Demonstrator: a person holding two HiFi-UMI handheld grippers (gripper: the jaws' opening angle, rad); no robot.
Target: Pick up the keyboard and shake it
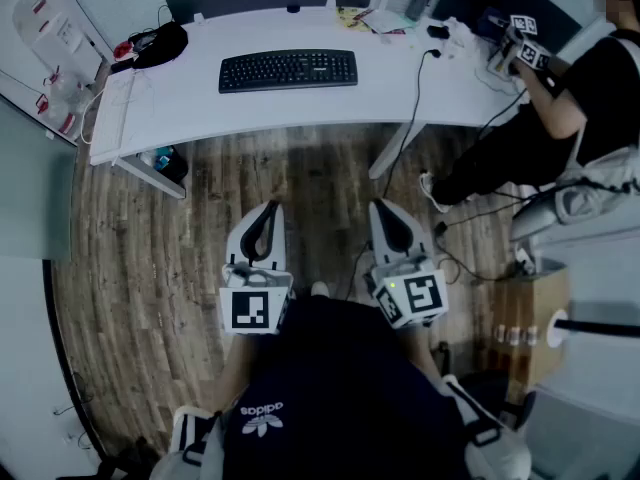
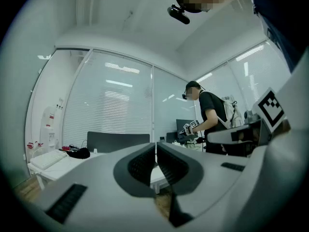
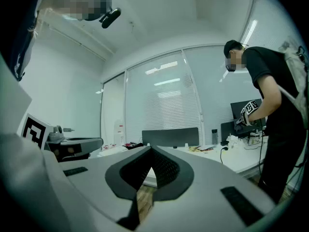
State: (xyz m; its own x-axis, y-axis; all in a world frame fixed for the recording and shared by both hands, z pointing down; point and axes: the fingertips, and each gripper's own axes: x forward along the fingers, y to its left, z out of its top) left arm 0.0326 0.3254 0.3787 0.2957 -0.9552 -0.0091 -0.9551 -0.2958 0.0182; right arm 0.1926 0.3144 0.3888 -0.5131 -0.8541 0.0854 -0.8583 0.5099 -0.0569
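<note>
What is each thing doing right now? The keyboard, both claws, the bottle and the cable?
keyboard: lying flat on the white desk, nothing touching it.
left claw: shut, empty, pointing level, short of the desk.
right claw: shut, empty, pointing level, short of the desk.
bottle: standing upright near the desk's back edge.
black cable: hanging over the desk's front edge towards the floor.

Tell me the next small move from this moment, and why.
Probably carry both grippers forward toward the keyboard: it lies untouched on the white desk, while the left gripper and right gripper, both shut and empty, hang over the wooden floor, short of the desk's edge.
</note>
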